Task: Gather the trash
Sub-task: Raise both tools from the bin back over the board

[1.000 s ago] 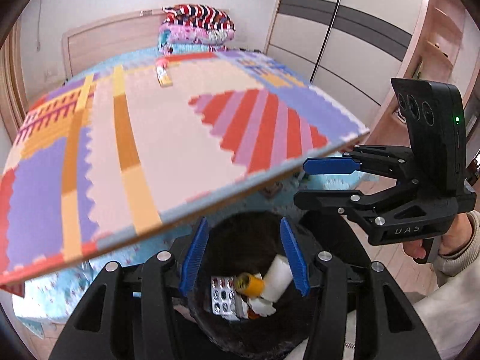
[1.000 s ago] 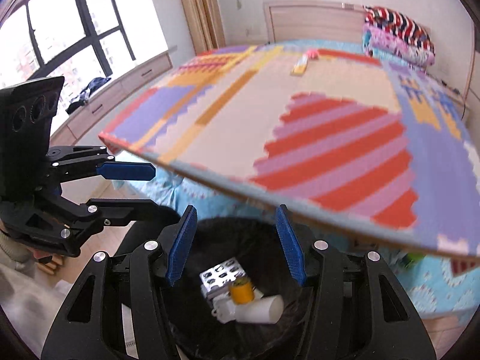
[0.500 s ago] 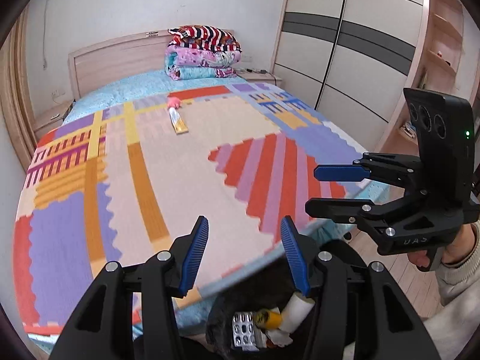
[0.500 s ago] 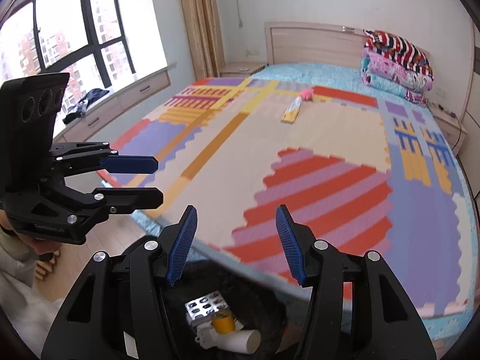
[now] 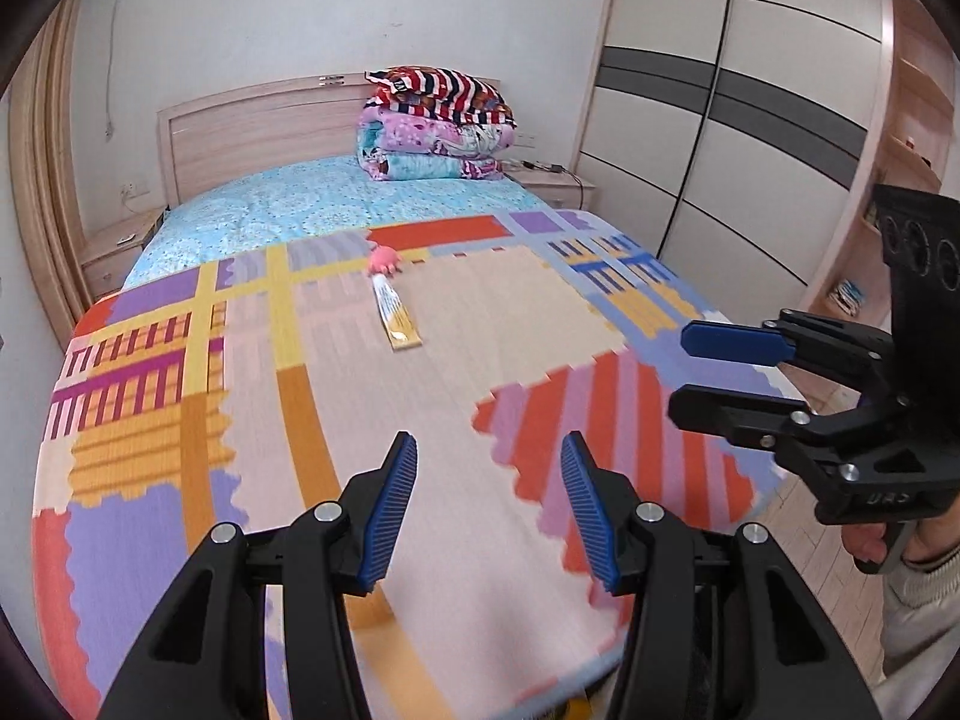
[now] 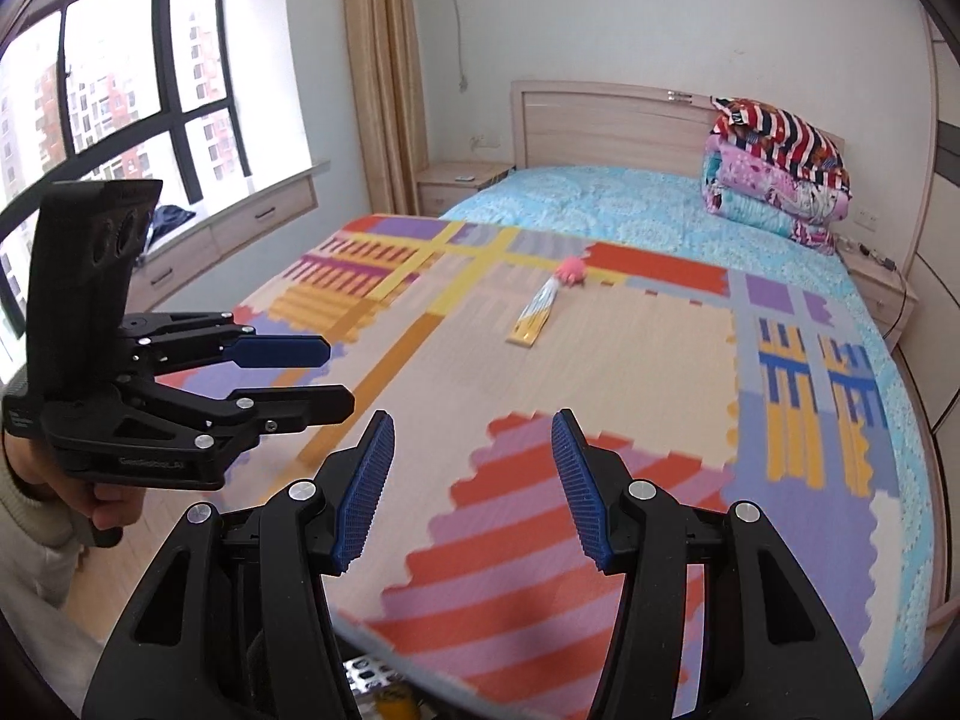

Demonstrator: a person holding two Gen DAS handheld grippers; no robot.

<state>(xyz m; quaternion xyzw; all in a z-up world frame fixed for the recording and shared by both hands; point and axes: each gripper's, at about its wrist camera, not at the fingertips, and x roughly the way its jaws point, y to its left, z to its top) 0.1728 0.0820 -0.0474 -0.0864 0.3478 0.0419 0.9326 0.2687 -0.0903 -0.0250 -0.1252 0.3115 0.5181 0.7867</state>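
Ahead, a long flat wrapper (image 5: 397, 317), white at one end and yellow at the other, lies on a bed. It rests on a patchwork foam mat (image 5: 336, 420) of purple, orange, red and beige panels that covers the near part of the bed. A small pink toy (image 5: 385, 258) sits at the wrapper's far, white end, touching it or just beside it; the pictures do not settle which. The right wrist view shows the same wrapper (image 6: 536, 315) and pink toy (image 6: 571, 270) from further to the left, well beyond both grippers.

Both grippers hang above the near edge of the mat, pointing toward the wrapper. The left gripper (image 5: 489, 507) has its blue-padded jaws apart, with nothing between them. The right gripper (image 6: 471, 483) is likewise parted and empty. Each appears in the other's view: the right gripper (image 5: 729, 372) at the right edge, held by a hand (image 5: 888, 546) in a pale sleeve, and the left gripper (image 6: 321, 375) at the left.

At the very bottom of the right wrist view, under the mat's edge, a silver blister pack (image 6: 367, 675) and something orange (image 6: 396, 708) peek out.

Past the mat, a turquoise bedsheet (image 5: 336, 198) reaches a wooden headboard (image 5: 264, 126), with folded quilts (image 5: 438, 126) stacked against it. A wardrobe (image 5: 720, 138) stands to the right, a large window (image 6: 120, 60) to the left.
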